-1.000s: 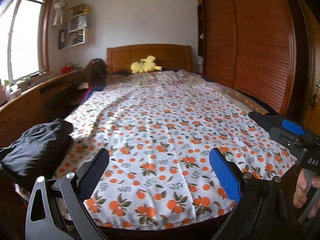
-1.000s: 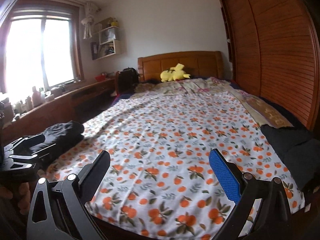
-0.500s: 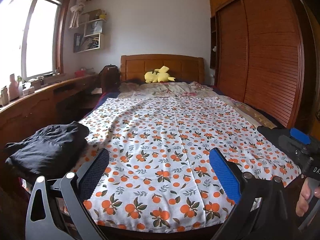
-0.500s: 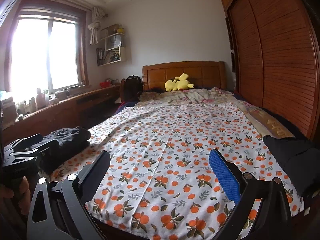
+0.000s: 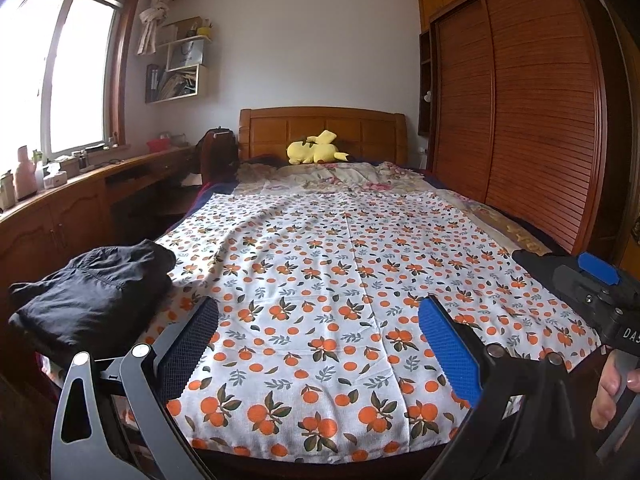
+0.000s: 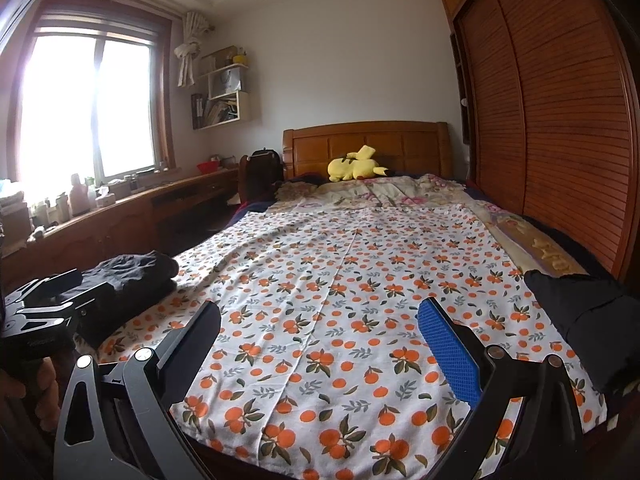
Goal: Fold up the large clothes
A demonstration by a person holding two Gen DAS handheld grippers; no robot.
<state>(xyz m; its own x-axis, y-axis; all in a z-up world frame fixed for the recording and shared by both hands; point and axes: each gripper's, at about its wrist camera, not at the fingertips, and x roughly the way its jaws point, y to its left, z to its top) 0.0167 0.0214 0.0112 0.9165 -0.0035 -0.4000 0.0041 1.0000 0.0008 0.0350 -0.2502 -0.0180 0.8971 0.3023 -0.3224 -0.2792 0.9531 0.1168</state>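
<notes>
A bundled black garment [image 5: 92, 296] lies on the bed's near left corner; it also shows in the right wrist view [image 6: 132, 276]. A second black garment [image 6: 580, 312] lies at the bed's near right edge. The bed is covered by a white sheet with orange fruit print [image 5: 340, 264], also seen in the right wrist view [image 6: 352, 280]. My left gripper [image 5: 318, 336] is open and empty above the bed's foot. My right gripper [image 6: 318, 336] is open and empty, also above the foot. Each gripper's body shows in the other's view.
A yellow plush toy [image 5: 316, 152] lies by the wooden headboard [image 5: 324, 128]. A wooden wardrobe [image 5: 520, 120] lines the right side. A long wooden desk [image 5: 80, 200] with bottles runs under the window at left. A dark backpack [image 5: 216, 152] stands beside the headboard.
Both grippers have tilted upward and drawn back a little, so the views show more wall and ceiling. Both stay open and empty. The garments have not moved.
</notes>
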